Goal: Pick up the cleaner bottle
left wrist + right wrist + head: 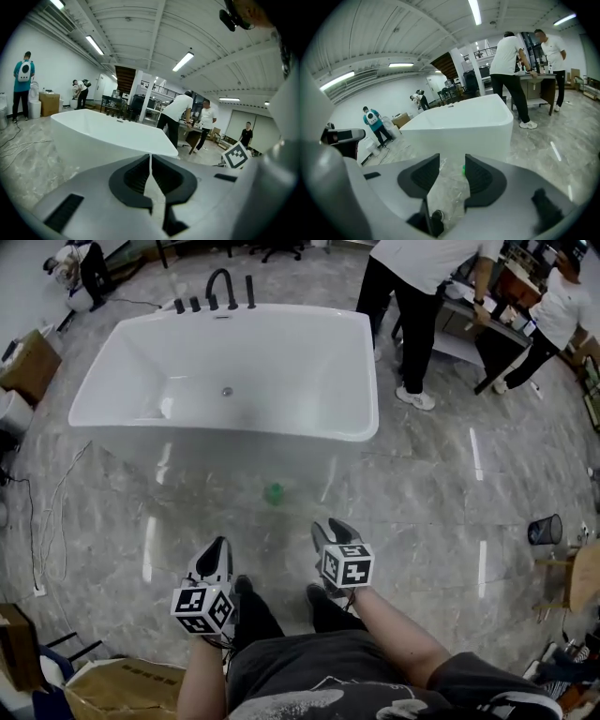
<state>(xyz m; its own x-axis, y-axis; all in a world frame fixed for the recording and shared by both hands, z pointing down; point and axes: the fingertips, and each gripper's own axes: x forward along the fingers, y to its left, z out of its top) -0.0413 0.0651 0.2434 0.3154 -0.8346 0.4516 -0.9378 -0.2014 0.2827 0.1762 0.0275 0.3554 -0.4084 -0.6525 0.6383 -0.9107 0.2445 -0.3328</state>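
Nearside of the bathtub [206, 451], left gripper [221, 543] with jaws clenched together. Inside the bathtub, just a drain [226, 391]. On the floor [422, 493] just before its front wall, green cleaner bottle [274, 492]. Right gripper [330, 527] with jaws released, open floor ahead.

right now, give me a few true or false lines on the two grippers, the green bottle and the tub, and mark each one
1. The left gripper has its jaws together with nothing between them. True.
2. The right gripper is shut on the green cleaner bottle. False: its jaws stand apart and empty, and the bottle sits on the floor beyond them, untouched.
3. The green cleaner bottle lies inside the bathtub. False: it is on the floor just in front of the bathtub's near wall.
4. A black faucet stands at the bathtub's far rim. True.
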